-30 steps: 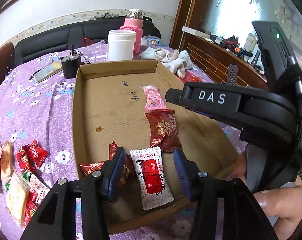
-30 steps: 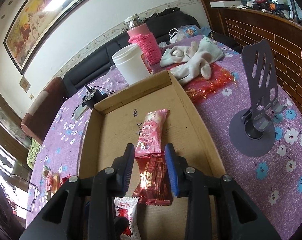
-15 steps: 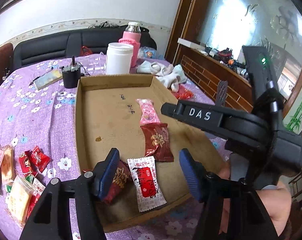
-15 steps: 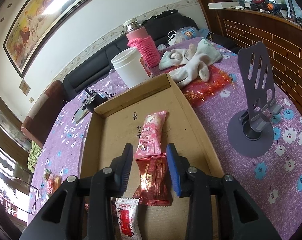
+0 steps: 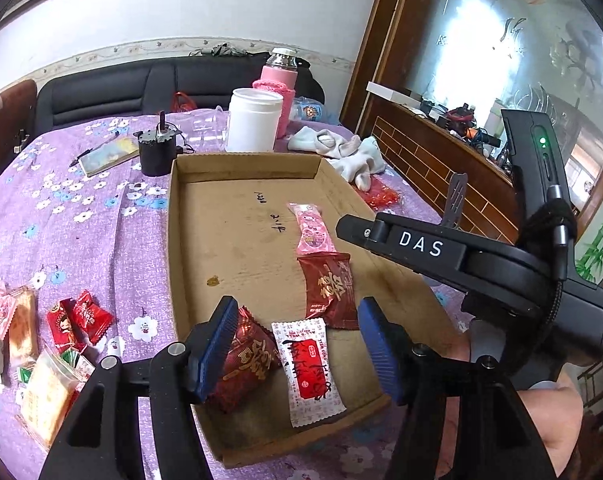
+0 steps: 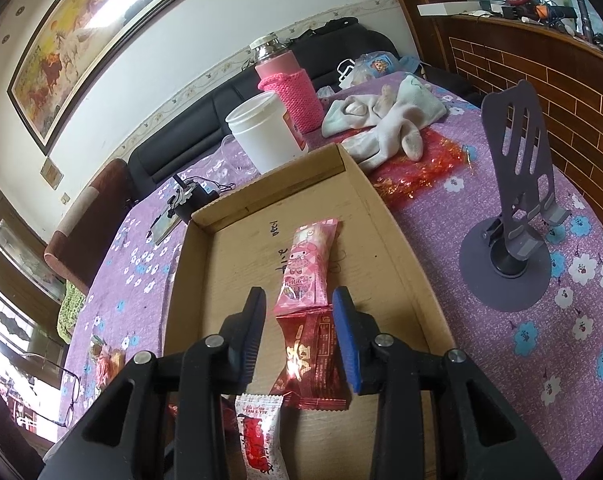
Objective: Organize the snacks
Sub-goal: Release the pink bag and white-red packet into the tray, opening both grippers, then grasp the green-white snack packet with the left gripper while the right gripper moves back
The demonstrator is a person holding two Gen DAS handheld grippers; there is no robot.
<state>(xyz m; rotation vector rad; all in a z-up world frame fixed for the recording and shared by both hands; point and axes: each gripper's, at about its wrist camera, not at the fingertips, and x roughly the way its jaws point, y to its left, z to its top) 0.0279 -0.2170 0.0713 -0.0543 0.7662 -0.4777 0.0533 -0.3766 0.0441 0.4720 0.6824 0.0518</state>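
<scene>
A shallow cardboard box lies on the purple flowered cloth. In it lie a pink packet, a dark red packet, a white packet with a red label and a shiny red packet. My left gripper is open above the box's near end. The white packet lies flat under the gap and no pad touches it. My right gripper hovers with a narrow gap over the dark red packet, just behind the pink packet, with nothing gripped. Several loose snacks lie on the cloth left of the box.
Behind the box stand a white jar, a pink-sleeved bottle and a small black motor. Pale socks and red foil lie at the far right corner. A grey phone stand is right of the box.
The left jaws have widened and the left gripper has drawn back a little from the white packet, which stays flat in the box. The right gripper has kept still.
</scene>
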